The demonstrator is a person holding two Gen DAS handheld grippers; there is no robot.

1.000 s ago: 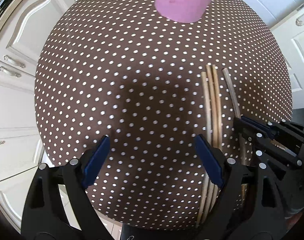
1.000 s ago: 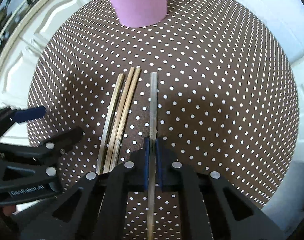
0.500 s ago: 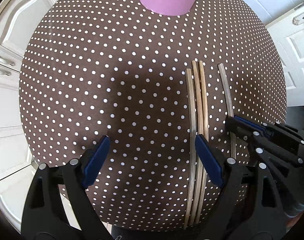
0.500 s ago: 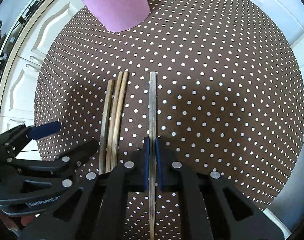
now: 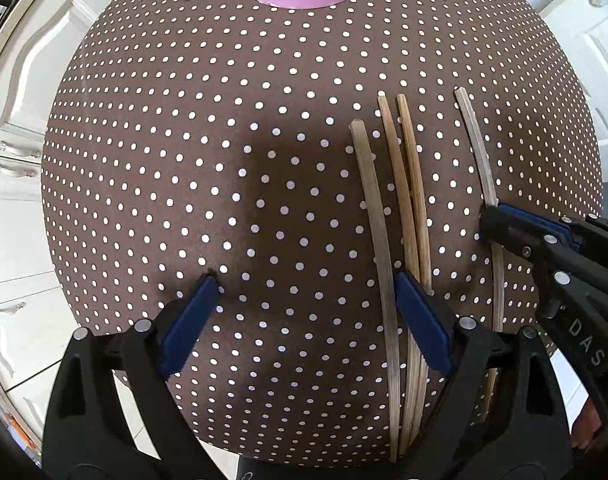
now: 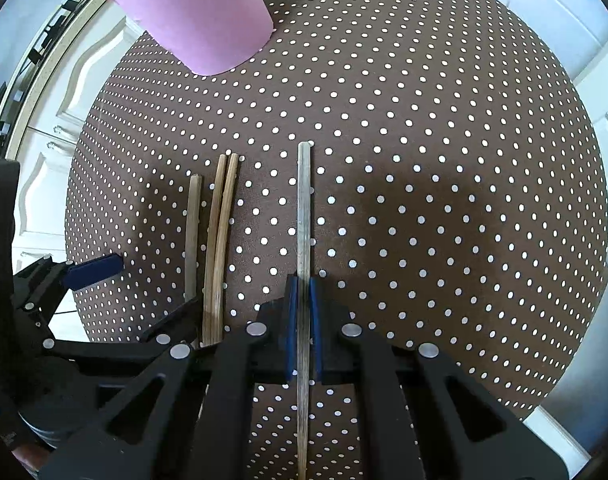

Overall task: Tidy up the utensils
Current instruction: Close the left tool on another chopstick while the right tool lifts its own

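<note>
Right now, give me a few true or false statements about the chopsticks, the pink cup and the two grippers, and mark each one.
1. The right gripper is shut on a grey chopstick. True.
2. The left gripper is clamped on a chopstick. False: its jaws stand wide open, with only the darker loose chopstick lying between its fingers, unpinched.
3. Three loose chopsticks lie on the dotted tablecloth. True.
4. The pink cup already holds chopsticks. False: none can be seen in it; all four are out over the cloth.
5. The held chopstick touches the two tan ones. False: it is clearly apart from them.
</note>
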